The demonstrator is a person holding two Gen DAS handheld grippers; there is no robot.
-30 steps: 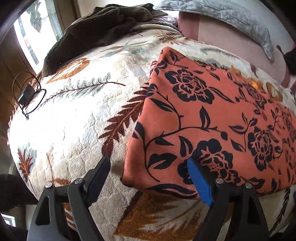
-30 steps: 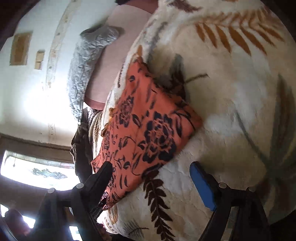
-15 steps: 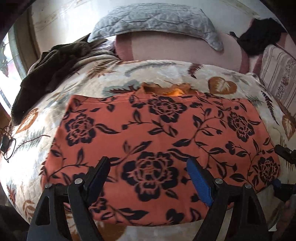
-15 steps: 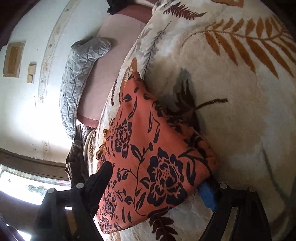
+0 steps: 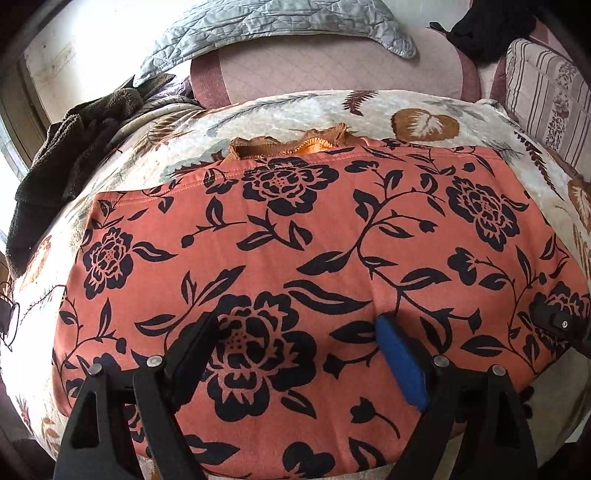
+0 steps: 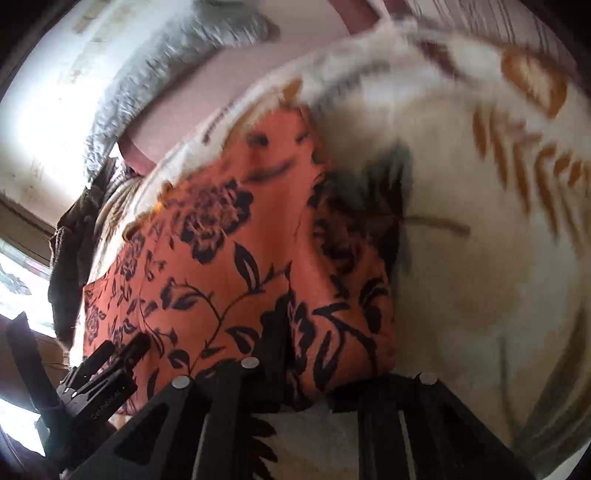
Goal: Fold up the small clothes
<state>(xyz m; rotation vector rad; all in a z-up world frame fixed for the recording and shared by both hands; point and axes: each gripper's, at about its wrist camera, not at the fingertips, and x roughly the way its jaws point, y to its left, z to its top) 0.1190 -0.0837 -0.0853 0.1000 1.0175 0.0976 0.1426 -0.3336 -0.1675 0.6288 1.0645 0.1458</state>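
An orange garment with black flowers [image 5: 314, 229] lies flat on a leaf-patterned blanket [image 5: 295, 114]. My left gripper [image 5: 297, 325] hovers over the garment's near half, its jaws wide and still opening a little, with nothing pinched between them. At the garment's right edge the tip of the right gripper [image 5: 557, 325] shows. In the right wrist view the right gripper [image 6: 291, 350] is closing on the near corner of the garment [image 6: 229, 258], and a ridge of cloth is bunched between its fingers. The left gripper [image 6: 110, 354] shows at the lower left there.
A ruffled orange edge [image 5: 288, 144] sticks out from under the garment's far side. A dark brown towel [image 5: 66, 158] lies at the far left. Behind are a grey quilted pillow [image 5: 277, 22], a pink bolster [image 5: 332, 70], a striped cushion [image 5: 543, 96] and a black cloth [image 5: 491, 26].
My left gripper has swung from the garment's left corner to over its near middle. The right gripper has closed in on the garment's corner and pinched it.
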